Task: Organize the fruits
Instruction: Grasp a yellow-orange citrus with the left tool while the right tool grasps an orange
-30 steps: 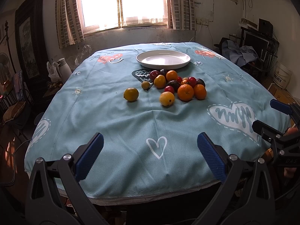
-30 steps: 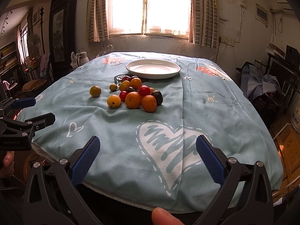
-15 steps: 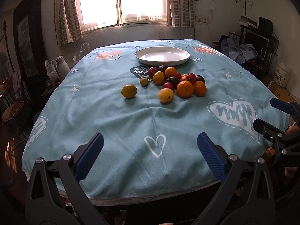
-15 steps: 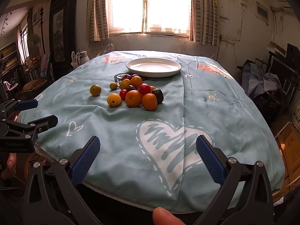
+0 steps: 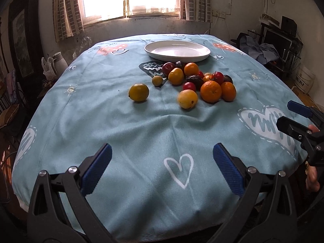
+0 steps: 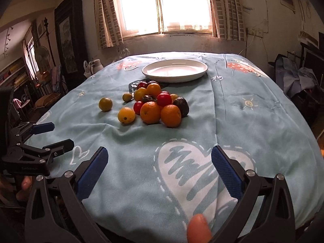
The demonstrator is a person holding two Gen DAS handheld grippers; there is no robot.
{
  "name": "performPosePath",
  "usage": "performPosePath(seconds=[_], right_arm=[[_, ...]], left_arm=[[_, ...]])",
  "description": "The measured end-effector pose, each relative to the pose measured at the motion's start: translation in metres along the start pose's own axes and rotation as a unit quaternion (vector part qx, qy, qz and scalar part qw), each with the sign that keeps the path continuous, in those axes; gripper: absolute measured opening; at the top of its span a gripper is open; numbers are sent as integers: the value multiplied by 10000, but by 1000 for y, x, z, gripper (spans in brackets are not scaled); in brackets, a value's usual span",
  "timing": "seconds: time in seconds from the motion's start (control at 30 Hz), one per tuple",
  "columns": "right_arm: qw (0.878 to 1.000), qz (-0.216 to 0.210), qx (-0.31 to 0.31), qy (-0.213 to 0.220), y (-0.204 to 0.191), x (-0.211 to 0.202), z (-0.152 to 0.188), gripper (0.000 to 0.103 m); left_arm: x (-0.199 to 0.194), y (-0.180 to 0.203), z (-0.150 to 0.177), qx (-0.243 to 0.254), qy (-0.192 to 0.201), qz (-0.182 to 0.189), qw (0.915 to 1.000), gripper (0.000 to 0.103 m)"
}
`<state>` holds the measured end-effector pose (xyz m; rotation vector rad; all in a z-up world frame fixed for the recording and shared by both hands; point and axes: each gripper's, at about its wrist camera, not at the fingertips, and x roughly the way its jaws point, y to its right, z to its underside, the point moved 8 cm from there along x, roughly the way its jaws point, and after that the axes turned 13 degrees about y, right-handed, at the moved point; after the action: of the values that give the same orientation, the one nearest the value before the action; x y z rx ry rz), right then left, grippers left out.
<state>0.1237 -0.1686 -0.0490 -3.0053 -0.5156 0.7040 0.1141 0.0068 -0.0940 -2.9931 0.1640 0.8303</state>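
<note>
— Where are your tongs?

— My left tongs [image 5: 162, 166] gape wide, nothing between them, over the near edge of the light blue cloth-covered surface [image 5: 113, 133]. My right tongs [image 6: 159, 166] are easing inward, wide apart and empty too.

— And the fruit?

— The heap of oranges, red and yellow fruits [image 5: 194, 83] lies mid-surface, just before the white oval plate [image 5: 177, 49] toward the far edge.

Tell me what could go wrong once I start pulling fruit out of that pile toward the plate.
1. The fruits lie heaped against each other; lifting the front orange may set its neighbours rolling.
2. The tablecloth is creased and slopes off at the edges, so loose round fruit could run off.
3. The white plate sits behind the pile; reaching over with the right tongs, now closing on nothing, or the open left tongs risks knocking the heap.
</note>
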Motion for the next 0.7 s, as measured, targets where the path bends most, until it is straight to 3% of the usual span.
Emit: performPosePath(seconds=[0.1, 0.3, 0.4, 0.57, 0.7], right_arm=[[9997, -38, -73, -251, 3, 27, -5, 76], [9952, -151, 236, -933, 21, 78, 2, 54], [9932, -211, 318, -1095, 25, 94, 5, 48], [9905, -266, 401, -1286, 27, 110, 8, 47], [9888, -281, 420, -1406, 29, 121, 9, 47]], left_arm=[[24, -1, -7, 23, -112, 234, 9997, 97], [70, 5, -20, 159, -397, 714, 9965, 76], [88, 12, -22, 243, -537, 1010, 9931, 66], [107, 25, -24, 391, -661, 1360, 9877, 65], [121, 27, -24, 405, -808, 1406, 9859, 65]])
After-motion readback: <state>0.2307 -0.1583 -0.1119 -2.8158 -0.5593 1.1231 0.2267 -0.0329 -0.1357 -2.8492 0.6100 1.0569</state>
